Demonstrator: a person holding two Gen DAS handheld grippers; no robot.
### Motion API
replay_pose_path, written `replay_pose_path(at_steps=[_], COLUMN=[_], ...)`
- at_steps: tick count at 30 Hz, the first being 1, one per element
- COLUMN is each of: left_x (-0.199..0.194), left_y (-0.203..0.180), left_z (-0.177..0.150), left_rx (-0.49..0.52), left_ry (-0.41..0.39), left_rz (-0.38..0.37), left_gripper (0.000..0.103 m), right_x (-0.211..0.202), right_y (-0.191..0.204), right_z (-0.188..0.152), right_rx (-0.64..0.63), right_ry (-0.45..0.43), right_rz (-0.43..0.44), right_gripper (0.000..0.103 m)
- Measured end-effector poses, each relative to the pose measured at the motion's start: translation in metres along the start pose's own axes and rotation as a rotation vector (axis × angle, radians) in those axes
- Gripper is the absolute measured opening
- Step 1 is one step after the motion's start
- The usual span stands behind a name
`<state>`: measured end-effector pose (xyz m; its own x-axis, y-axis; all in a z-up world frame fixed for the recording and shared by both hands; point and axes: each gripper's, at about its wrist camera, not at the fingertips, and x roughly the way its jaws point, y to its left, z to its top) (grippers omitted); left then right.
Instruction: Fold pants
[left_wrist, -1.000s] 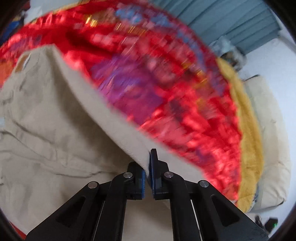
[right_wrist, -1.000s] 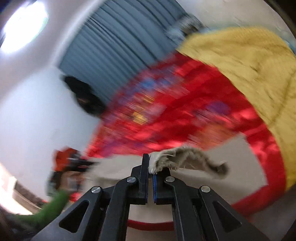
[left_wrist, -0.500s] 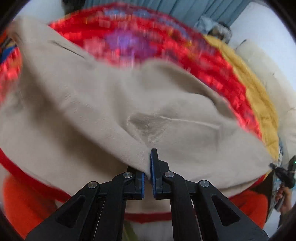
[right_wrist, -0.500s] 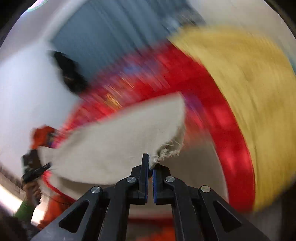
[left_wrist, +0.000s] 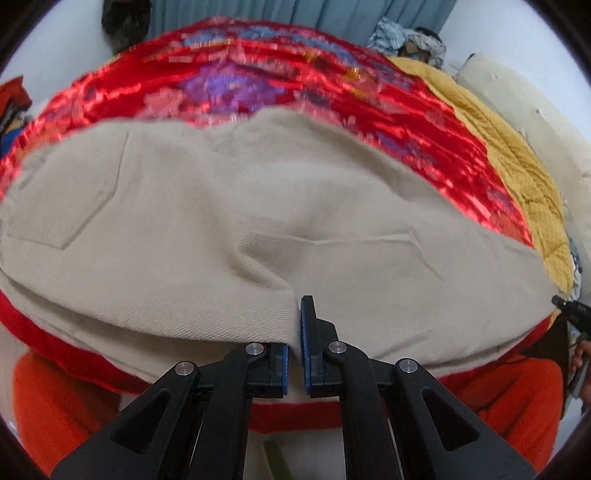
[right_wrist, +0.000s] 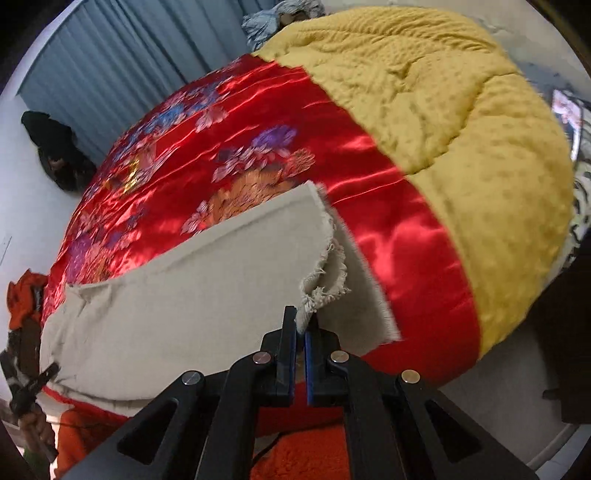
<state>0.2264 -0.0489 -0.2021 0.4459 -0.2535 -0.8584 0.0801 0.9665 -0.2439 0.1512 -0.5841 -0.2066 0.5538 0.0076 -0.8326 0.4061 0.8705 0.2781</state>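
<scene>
The beige cotton pants (left_wrist: 229, 206) lay spread on the shiny red flowered bedspread (right_wrist: 229, 147), near its front edge. The left gripper (left_wrist: 293, 332) pinched a fold. The right gripper (right_wrist: 300, 328) pinched the frayed hem (right_wrist: 325, 284). A bumpy yellow quilt (right_wrist: 443, 110) lay just beside them.

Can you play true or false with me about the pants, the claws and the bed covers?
1. The pants are blue. False: they are beige.
2. The left claw pinches the pants. True.
3. The right claw holds nothing. False: it grips the frayed hem.
4. The pants lie on a red blanket. True.
5. A yellow blanket lies beside the red one. True.
</scene>
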Motion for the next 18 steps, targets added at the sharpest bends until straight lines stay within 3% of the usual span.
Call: replay_pose_path(at_steps=[9, 14, 18], left_x=[0.009, 0.007, -0.003], left_y=[-0.005, -0.01, -0.005], left_z=[-0.011, -0.013, -0.013], left_rx=[0.039, 0.056, 0.033], left_ry=[0.028, 0.024, 0.024], left_rz=[0.03, 0.058, 0.023], left_gripper=[0.004, 0.003, 0.003], right_x=[0.028, 0.026, 0.024], right_y=[-0.003, -0.001, 0.004], right_z=[-0.01, -0.012, -0.014], right_rx=[-0.014, -0.019, -0.052], right_ry=[0.022, 0.005, -0.002], right_rz=[-0.122, -0.143, -0.175], right_gripper=[0.003, 0.003, 0.003])
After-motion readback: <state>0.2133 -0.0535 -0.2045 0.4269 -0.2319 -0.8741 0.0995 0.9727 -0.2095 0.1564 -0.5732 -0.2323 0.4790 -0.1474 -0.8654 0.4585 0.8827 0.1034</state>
